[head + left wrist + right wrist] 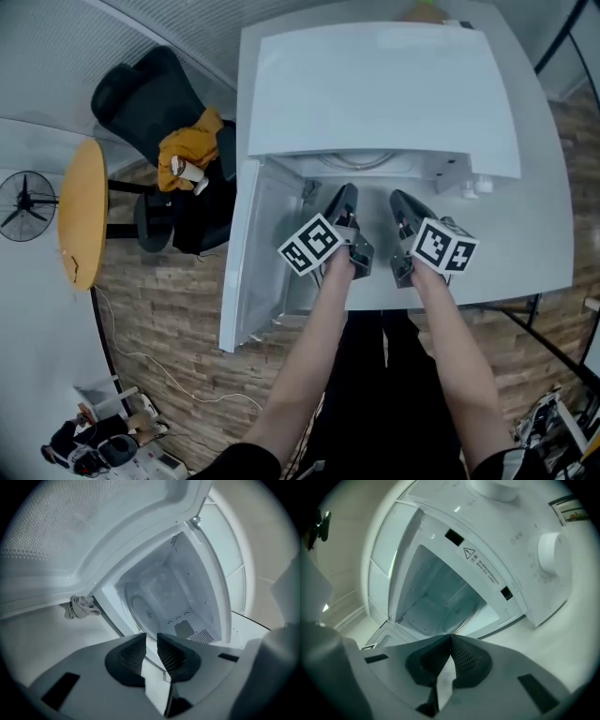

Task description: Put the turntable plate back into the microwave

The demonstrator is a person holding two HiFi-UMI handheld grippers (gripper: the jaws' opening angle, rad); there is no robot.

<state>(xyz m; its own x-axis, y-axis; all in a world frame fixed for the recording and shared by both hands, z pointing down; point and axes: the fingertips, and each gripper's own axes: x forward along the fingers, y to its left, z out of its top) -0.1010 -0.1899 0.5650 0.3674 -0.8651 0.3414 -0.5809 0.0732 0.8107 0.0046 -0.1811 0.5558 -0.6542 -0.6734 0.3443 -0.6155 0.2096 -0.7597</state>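
"At the open microwave (375,94), where is the turntable plate (143,607)?"
"Inside, on the cavity floor. Left gripper (151,638) slightly parted, empty; right gripper (451,638) pressed together, empty."

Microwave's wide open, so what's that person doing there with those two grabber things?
A person holds a gripper in each hand in front of the microwave, whose door stands open. The glass plate lies inside it. Neither gripper holds anything: the left gripper has its jaws slightly apart, the right gripper has them shut.
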